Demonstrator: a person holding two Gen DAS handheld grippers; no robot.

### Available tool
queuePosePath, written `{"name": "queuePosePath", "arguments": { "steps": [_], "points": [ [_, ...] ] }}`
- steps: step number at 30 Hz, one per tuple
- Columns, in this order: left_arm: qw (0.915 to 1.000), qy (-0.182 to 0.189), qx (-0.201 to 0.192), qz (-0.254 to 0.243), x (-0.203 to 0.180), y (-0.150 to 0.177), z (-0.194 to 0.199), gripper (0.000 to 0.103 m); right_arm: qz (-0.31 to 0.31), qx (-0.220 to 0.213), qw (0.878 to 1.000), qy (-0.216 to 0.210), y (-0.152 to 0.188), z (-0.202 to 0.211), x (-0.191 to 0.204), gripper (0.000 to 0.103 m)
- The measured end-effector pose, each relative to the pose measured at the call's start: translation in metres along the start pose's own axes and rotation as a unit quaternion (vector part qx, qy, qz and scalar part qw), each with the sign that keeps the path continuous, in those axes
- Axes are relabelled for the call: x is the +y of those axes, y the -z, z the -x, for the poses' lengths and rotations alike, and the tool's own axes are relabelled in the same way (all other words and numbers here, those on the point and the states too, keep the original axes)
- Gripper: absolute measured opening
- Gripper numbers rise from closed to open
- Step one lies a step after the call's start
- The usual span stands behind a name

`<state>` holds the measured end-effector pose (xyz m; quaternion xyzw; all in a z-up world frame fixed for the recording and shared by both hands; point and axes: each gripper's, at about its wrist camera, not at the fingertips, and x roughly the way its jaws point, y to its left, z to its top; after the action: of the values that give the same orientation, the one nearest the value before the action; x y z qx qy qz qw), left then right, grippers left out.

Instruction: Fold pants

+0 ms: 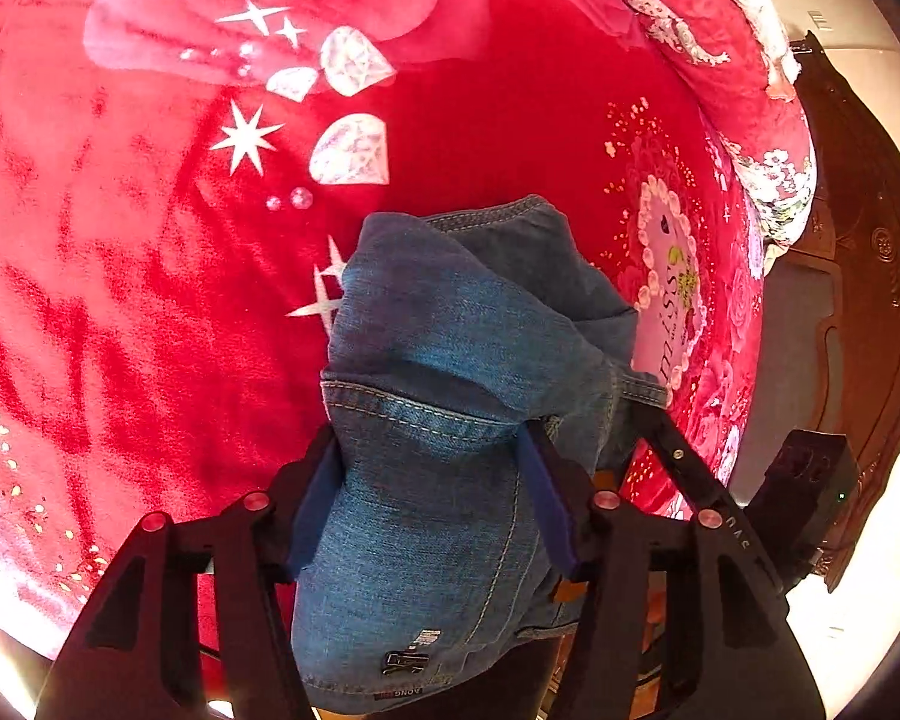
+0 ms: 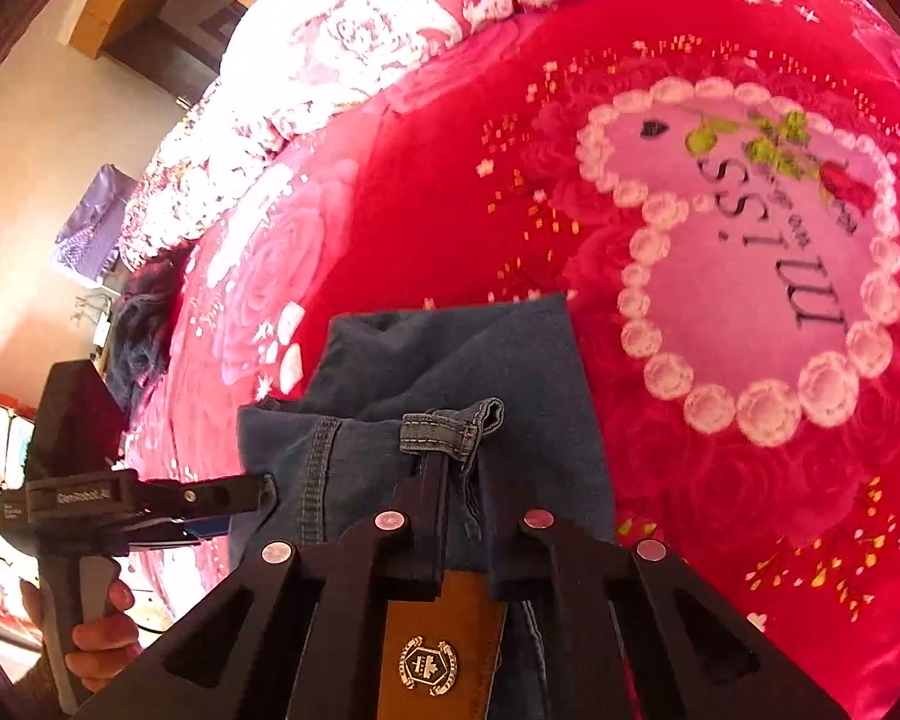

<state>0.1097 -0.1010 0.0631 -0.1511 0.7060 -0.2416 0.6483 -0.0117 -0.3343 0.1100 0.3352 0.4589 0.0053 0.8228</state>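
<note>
Left gripper point(image 1: 432, 480): jaws part-spread, blue pads set against either side of a thick bunch of the jeans point(image 1: 450, 360) at the pocket seam; clamped on that bunch.

Right gripper point(image 2: 450, 480): jaws drawn nearly together, pinching the waistband by a belt loop point(image 2: 450, 429); brown leather patch point(image 2: 444, 648) lies just behind its jaws.

Jeans: blue denim, hanging forward from both grippers, far end draped onto the red blanket point(image 1: 120, 300) just ahead of the fingertips. Garment bunched, not flat.

Beyond the jeans: heart motif with lettering point(image 2: 750, 276), right of and past the right gripper; rolled floral quilt point(image 2: 360, 60) at the far edge.

Step judged: carrying the waist end over for a fold.

Next move calls for: both grippers level, waistband taut between them, laid square on the lower layer before release.
</note>
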Motion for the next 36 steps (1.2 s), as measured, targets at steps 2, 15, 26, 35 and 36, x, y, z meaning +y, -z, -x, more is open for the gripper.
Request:
{"name": "queuePosePath", "arguments": {
  "steps": [2, 15, 26, 35, 36],
  "points": [
    [0.9998, 0.000, -0.020, 0.008, 0.003, -0.002, -0.001, 0.052, -0.010, -0.025, 1.000, -0.008, -0.009, 0.014, -0.005, 0.008],
    [0.9901, -0.112, -0.051, -0.067, -0.003, 0.023, 0.013, 0.052, -0.025, 0.005, 1.000, 0.015, 0.011, 0.021, -0.029, 0.033],
    [0.9827, -0.142, -0.068, -0.097, -0.004, 0.076, 0.012, 0.054, -0.082, 0.033, 0.996, 0.001, 0.086, 0.050, -0.046, 0.048],
    [0.9983, -0.051, -0.015, -0.023, 0.023, 0.095, 0.012, 0.078, -0.131, 0.026, 0.990, -0.042, 0.100, 0.054, -0.052, 0.063],
    [0.9996, -0.029, -0.001, -0.003, 0.029, 0.099, 0.008, 0.082, -0.134, 0.028, 0.989, -0.048, 0.102, 0.052, -0.051, 0.070]
  ]
}}
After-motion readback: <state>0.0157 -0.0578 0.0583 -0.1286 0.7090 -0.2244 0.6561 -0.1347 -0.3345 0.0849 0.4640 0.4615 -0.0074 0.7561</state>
